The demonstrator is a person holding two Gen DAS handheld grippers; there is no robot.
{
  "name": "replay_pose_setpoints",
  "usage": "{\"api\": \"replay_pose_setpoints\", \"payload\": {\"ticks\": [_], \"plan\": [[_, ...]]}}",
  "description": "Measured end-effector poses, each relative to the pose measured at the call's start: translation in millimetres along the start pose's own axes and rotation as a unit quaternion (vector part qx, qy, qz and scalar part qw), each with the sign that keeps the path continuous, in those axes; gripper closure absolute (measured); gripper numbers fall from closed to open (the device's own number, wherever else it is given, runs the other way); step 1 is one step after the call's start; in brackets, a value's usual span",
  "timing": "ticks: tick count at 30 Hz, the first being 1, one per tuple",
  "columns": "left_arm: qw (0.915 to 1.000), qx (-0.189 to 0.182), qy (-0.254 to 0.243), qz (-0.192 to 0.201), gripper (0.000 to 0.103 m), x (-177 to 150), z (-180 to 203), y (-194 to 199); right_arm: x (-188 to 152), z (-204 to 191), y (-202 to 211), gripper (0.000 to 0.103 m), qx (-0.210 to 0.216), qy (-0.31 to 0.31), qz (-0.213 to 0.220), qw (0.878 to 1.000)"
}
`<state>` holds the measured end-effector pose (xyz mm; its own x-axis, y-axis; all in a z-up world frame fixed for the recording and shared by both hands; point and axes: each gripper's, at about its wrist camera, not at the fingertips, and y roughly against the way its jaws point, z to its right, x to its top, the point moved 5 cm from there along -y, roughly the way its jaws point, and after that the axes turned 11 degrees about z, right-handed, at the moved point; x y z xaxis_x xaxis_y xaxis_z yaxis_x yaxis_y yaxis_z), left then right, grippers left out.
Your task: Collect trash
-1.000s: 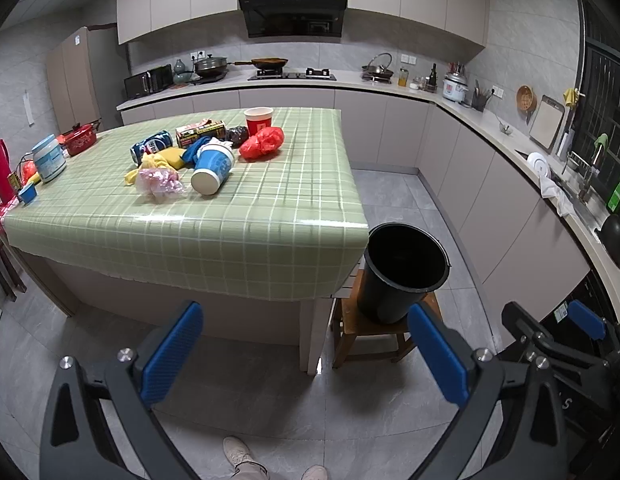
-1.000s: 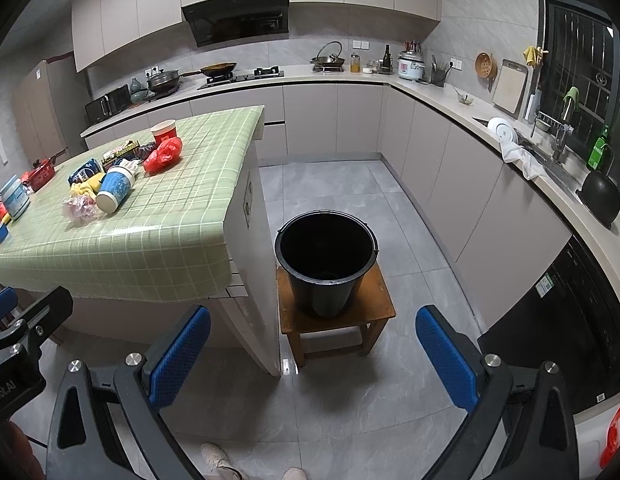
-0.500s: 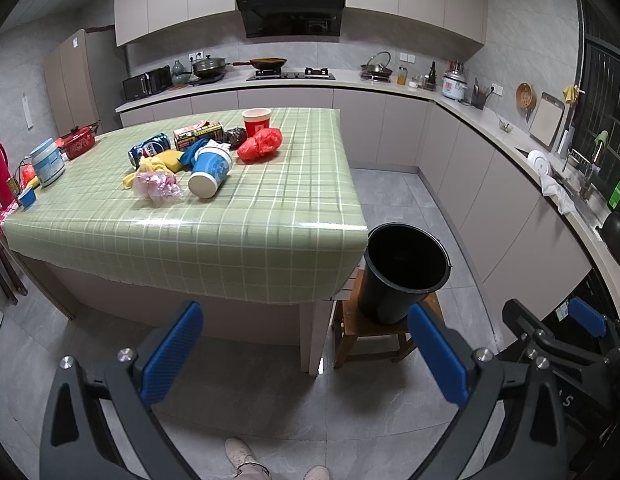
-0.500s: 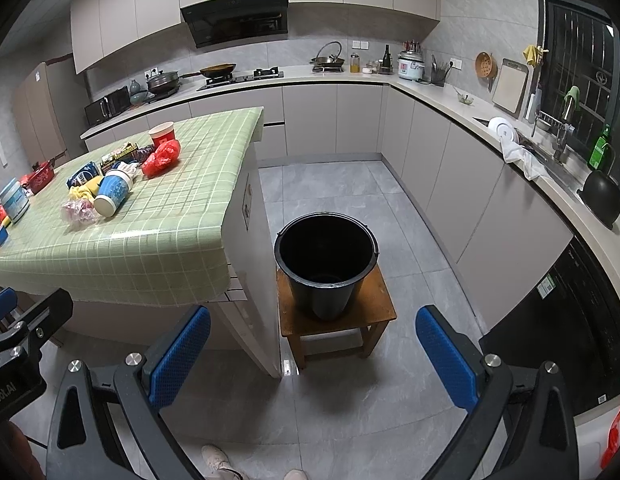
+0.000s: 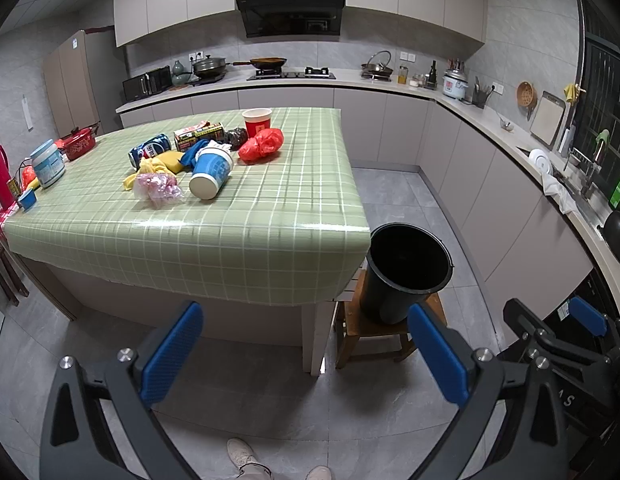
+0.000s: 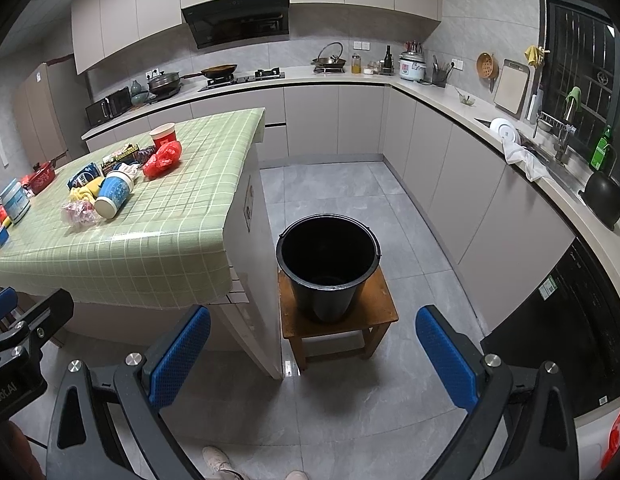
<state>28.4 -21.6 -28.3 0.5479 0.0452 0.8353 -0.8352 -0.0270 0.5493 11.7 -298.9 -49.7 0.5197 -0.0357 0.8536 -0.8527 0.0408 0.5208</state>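
Left wrist view has crept slightly nearer the table (image 5: 269, 240) over the last second; collecting hasn't begun. Black bucket (image 6: 328, 264) waits on its stool off the near right corner. Trash pile (image 5: 201, 152) sits toward the far left edge. Left gripper (image 5: 305, 352) and right gripper (image 6: 310, 356) both gape empty.

trash (image 5: 207, 158) (clustered) on table (image 5: 269, 224)

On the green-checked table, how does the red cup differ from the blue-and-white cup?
The red cup stands upright near the far edge of the table; the blue-and-white cup lies on its side, nearer the camera. The red cup's open mouth faces up, while the blue-and-white cup shows its pale base toward the camera. The red cup is plain red with a white rim; the other is patterned blue. Neither is held.
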Motion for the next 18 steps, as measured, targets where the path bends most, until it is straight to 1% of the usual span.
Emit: {"api": "replay_pose_setpoints", "payload": {"ticks": [18], "plan": [[0.9999, 0.010, 0.004, 0.003, 0.000, 4.6, -13.5, -3.1, 4.9, -8.1, 2.7, 0.000, 0.008, 0.002, 0.013, 1.000]]}}
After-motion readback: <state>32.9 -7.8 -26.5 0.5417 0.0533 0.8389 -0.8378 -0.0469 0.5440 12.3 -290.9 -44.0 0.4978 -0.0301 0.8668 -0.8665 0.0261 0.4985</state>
